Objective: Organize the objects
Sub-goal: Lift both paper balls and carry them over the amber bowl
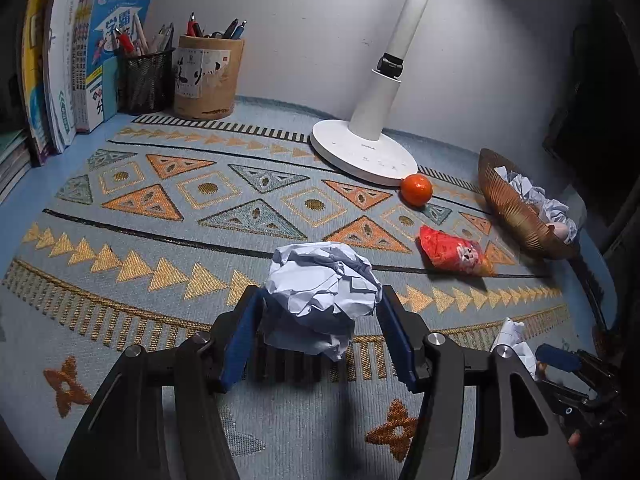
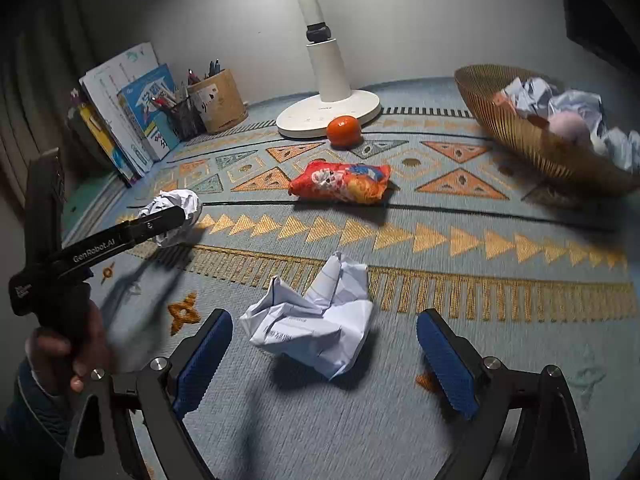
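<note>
My left gripper [image 1: 320, 312] is shut on a crumpled white paper ball [image 1: 320, 292], its blue pads pressed on both sides; in the right wrist view the ball [image 2: 176, 204] is held just above the patterned mat. My right gripper [image 2: 324, 344] is open, its blue pads on either side of a second crumpled paper [image 2: 316, 320] lying on the mat; that paper also shows in the left wrist view [image 1: 514, 340]. A gold wire basket [image 2: 520, 136] at the right holds crumpled papers and a pinkish ball.
A red snack bag [image 2: 340, 182] and an orange [image 2: 344, 130] lie mid-mat by the white lamp base [image 2: 328, 114]. Pen holders [image 1: 208, 76] and upright books [image 1: 80, 72] stand at the back left against the wall.
</note>
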`<state>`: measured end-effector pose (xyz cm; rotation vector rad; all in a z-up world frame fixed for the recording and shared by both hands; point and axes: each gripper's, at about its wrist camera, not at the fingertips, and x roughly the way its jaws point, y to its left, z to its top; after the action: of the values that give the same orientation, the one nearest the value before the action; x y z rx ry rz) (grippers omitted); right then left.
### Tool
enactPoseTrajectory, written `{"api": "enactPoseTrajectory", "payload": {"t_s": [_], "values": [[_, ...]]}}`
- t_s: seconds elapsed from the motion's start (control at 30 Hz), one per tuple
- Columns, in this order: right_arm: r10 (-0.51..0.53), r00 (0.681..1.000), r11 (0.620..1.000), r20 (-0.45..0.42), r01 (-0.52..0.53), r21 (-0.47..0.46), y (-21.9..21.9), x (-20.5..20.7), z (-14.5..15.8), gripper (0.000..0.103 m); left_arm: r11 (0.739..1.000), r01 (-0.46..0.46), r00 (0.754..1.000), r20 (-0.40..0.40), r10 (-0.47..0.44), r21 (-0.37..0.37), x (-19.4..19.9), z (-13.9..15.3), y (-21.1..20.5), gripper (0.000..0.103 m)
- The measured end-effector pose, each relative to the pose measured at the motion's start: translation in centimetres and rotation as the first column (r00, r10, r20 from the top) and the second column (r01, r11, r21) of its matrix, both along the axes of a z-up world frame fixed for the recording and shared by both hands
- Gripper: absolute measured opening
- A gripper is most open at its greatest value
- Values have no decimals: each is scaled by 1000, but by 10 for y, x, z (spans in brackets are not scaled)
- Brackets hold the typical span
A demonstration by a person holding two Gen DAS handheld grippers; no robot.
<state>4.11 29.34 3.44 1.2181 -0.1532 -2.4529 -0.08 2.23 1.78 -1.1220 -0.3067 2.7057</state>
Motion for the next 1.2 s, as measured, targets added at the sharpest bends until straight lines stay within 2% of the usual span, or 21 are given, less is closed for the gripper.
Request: {"api": "enactPoseTrajectory", "payload": {"t_s": [0.1,0.17,0.37,0.43,0.47,0.57,0.77,1.2], "values": [[-38,998,994,52,43,-97,11,5,-6,93,999,-3,1000,17,3,34,0,-2,-5,56],[-49,996,992,71,56,-111,11,5,-9,93,999,-15,1000,19,14,50,0,-3,-8,56],[-55,996,998,70,55,1,-13,-9,-9,92,999,-21,999,27,20,42,-1,-4,-7,56],[-67,997,996,48,64,68,-23,-12,-8,77,1000,-7,999,34,6,30,-1,-5,-4,56],[-59,997,995,39,56,79,-26,-13,-8,65,1000,-4,1000,31,3,22,-1,-5,-2,56],[-56,998,995,10,54,88,-28,-11,-7,61,1000,6,1000,18,-6,0,1,-3,2,56],[-44,999,999,-20,45,6,-18,-6,-1,60,1000,6,1000,2,-5,-19,3,-2,4,56],[-61,997,995,-41,64,80,-27,-2,-1,60,999,12,1000,-2,-13,-47,4,-1,6,56]]}}
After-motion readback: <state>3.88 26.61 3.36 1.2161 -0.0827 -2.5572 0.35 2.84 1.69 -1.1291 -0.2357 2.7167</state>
